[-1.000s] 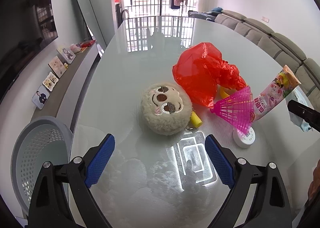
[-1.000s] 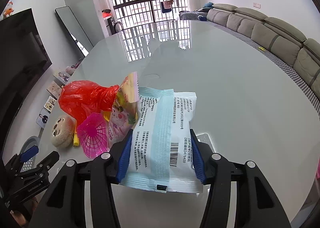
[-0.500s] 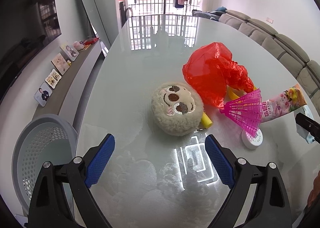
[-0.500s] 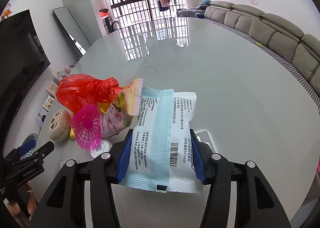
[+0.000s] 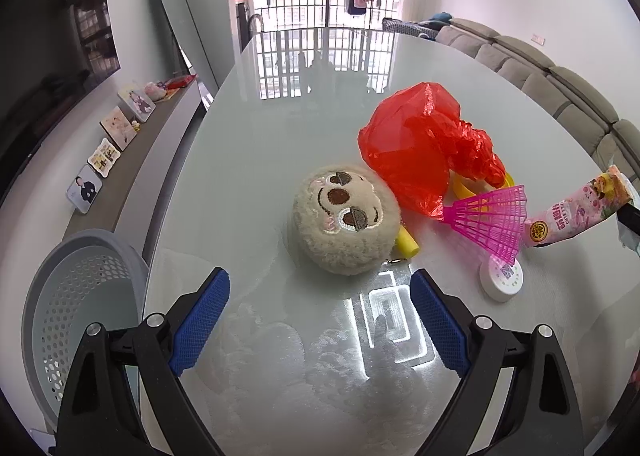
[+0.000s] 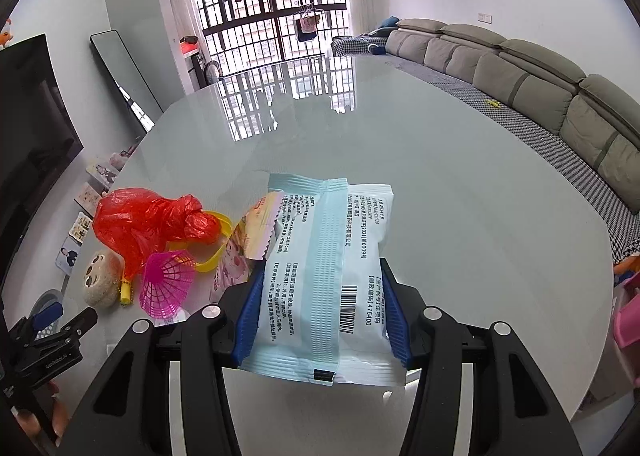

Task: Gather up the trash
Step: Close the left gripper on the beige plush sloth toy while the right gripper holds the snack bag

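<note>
1. My right gripper (image 6: 320, 314) grips a pale blue packet (image 6: 326, 276) between its blue pads, low centre of the right view, above the glass table (image 6: 460, 184).
2. My left gripper (image 5: 320, 322) has its jaws wide with nothing between them, at the bottom of the left view.
3. Mid-frame there: a plush toy (image 5: 346, 220), a red bag (image 5: 420, 144) touching it, a pink shuttlecock (image 5: 492, 220), a pink wrapper (image 5: 572, 216), a white cap (image 5: 502, 278).
4. A grey basket (image 5: 80, 296) sits lower left, beside the table.

Each tool (image 5: 319, 322) is black; blue ribbed pads (image 5: 200, 320); silver screws.
</note>
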`<control>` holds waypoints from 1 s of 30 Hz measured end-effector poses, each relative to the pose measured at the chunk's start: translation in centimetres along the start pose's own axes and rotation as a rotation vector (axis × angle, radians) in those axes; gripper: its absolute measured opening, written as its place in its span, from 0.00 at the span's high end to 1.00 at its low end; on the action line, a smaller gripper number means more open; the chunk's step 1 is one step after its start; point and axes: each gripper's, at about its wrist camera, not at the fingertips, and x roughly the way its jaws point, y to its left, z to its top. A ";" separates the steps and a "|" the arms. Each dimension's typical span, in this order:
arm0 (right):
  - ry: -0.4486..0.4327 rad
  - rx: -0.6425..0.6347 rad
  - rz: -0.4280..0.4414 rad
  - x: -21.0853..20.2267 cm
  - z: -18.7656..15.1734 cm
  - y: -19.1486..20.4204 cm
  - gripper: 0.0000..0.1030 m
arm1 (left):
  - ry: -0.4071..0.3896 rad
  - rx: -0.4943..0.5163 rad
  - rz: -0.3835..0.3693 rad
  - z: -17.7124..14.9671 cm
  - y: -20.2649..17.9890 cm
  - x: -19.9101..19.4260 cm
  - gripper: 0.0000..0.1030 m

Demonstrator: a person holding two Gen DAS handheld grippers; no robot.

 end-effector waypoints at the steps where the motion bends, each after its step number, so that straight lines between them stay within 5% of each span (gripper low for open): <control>1: 0.002 -0.007 0.000 0.0 0.0 0.1 0.50 | -0.001 0.001 0.000 0.1 -0.1 0.0 0.13; 18: -0.116 -0.101 0.054 -4.3 3.0 3.3 0.50 | -0.011 -0.012 -0.003 0.2 0.3 -0.4 0.13; 30: -0.038 -0.056 0.065 -2.4 0.3 2.8 0.50 | 0.000 -0.011 -0.020 0.8 0.5 0.7 0.13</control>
